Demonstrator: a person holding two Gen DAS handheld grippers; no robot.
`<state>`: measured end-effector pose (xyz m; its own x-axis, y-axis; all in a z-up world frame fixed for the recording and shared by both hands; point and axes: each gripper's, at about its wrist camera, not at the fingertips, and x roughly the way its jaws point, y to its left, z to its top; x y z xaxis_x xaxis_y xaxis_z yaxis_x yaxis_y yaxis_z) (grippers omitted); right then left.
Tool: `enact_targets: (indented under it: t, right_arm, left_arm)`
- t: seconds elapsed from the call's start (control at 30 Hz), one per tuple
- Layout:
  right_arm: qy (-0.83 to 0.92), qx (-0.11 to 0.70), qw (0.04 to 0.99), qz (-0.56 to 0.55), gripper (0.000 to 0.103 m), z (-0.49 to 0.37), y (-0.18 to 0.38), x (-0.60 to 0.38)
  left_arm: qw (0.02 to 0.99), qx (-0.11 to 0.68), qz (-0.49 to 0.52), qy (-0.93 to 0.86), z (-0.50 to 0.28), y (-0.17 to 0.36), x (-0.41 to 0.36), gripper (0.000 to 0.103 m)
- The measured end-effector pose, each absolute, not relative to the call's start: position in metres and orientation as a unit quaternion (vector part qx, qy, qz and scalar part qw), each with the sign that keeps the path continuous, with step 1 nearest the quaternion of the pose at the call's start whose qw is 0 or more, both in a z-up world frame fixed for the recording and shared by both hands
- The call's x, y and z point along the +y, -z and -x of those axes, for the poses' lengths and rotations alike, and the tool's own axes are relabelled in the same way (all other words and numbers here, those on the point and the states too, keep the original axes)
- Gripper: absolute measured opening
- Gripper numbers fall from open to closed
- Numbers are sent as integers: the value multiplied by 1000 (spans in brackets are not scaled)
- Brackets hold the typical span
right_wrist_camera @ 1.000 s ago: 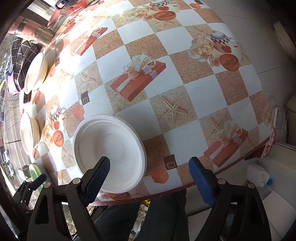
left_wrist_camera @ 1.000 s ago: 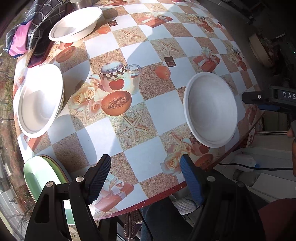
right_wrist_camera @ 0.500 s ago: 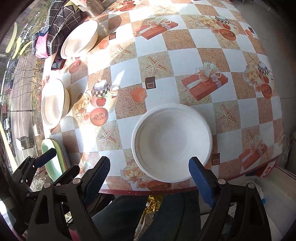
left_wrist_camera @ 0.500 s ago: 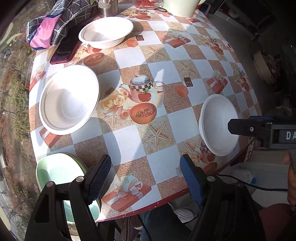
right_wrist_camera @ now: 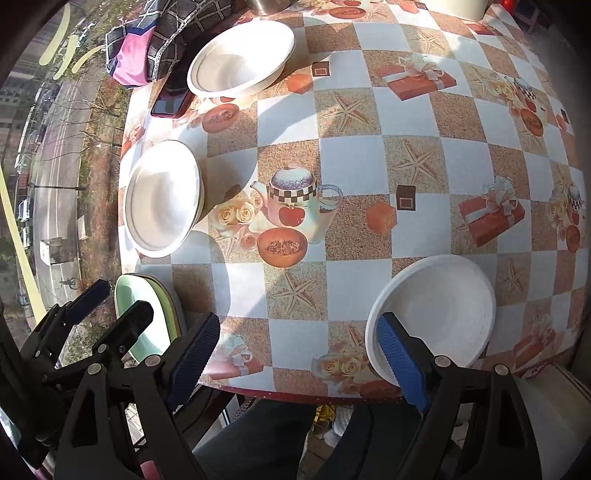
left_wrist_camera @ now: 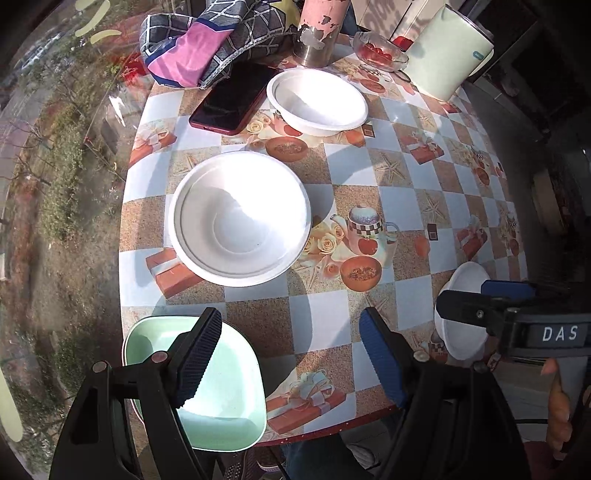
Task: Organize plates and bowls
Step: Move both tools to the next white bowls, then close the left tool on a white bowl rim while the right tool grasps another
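Note:
A wide white bowl (left_wrist_camera: 240,218) (right_wrist_camera: 162,199) sits mid-left on the patterned table (left_wrist_camera: 369,184). Behind it stands a second white bowl (left_wrist_camera: 317,99) (right_wrist_camera: 240,59). A stack of pale green plates (left_wrist_camera: 229,398) (right_wrist_camera: 127,291) lies at the near left edge, and my left gripper (left_wrist_camera: 291,332) (right_wrist_camera: 110,310) hangs open just over them, holding nothing. A small white plate (right_wrist_camera: 439,310) (left_wrist_camera: 463,280) rests at the near right edge. My right gripper (right_wrist_camera: 297,332) (left_wrist_camera: 491,299) hovers open above the table, its right finger over that plate's near rim.
A dark phone (left_wrist_camera: 232,99), a checked cloth (left_wrist_camera: 207,44), a metal tumbler (left_wrist_camera: 319,29), a glass dish of red bits (left_wrist_camera: 380,51) and a pale canister (left_wrist_camera: 448,51) crowd the far side. A window lies past the left edge. A person's legs show below the near rim.
Both grippers have swung left along the near edge, still open. The green plates came under my left gripper, and the small white plate slid from between my right fingers toward the right one.

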<state>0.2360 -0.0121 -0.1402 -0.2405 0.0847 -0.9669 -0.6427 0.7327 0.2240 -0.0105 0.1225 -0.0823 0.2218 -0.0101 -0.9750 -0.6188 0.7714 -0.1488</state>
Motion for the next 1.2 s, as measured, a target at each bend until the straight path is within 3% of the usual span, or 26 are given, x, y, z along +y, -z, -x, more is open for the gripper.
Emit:
enact_targets:
  t: [0.57, 1.2]
  right_arm:
    - [-306, 727, 568, 234, 88, -223, 179, 59]
    - [-309, 714, 571, 262, 88, -225, 228, 128]
  left_arm:
    - [679, 586, 315, -310, 25, 127, 208, 80]
    - [633, 608, 332, -345, 12, 187, 248, 78]
